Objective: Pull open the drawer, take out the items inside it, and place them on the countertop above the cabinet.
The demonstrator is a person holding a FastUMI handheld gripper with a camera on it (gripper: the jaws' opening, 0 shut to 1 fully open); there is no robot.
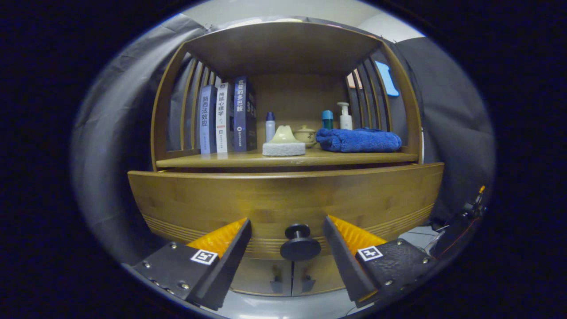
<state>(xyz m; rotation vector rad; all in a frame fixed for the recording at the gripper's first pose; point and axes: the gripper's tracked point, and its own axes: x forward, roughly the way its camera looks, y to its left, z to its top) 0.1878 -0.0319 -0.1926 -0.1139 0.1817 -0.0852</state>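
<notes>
A wooden cabinet's drawer [283, 201] faces me, its front closed or nearly so, and nothing of its inside shows. A round dark knob [300, 243] sticks out at the drawer's lower middle. My gripper [287, 226] is open, with the knob between its two fingers and a gap on each side, touching neither. Above the drawer runs the countertop [345, 158], a wooden shelf surface.
On the countertop stand three books [227, 116], a small bottle [269, 126], a pale mound on a grey sponge [284, 141], a lidded pot [305, 135], two more bottles [337, 117] and a folded blue towel [359, 139]. Below the drawer are two cabinet doors [290, 277].
</notes>
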